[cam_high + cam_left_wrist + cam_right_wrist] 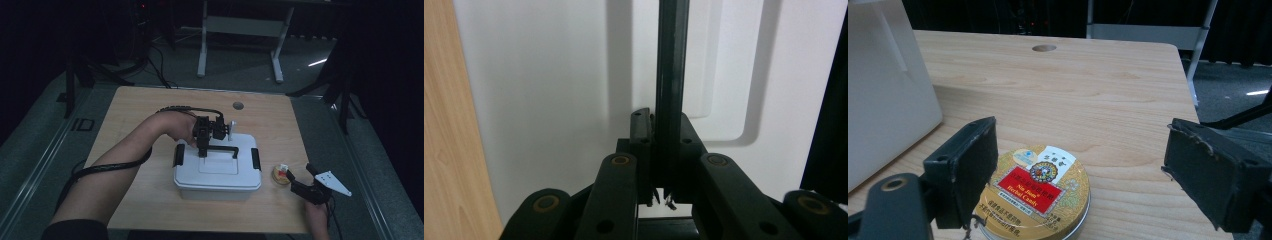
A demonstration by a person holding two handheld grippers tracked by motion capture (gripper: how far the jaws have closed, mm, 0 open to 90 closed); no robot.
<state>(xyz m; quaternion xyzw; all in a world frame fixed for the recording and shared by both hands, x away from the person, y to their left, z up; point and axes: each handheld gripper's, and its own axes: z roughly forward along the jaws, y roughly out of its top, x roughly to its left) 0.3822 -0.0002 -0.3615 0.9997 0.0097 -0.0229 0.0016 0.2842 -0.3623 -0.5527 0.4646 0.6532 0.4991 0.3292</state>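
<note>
While the wooden surface (150, 110) carries a white lidded box (217, 175), the left gripper (202, 148) jaws clamp its black handle (220, 148), which could slip free, and the right gripper (299, 184) jaws gape around a candy tin (1035, 192).
</note>
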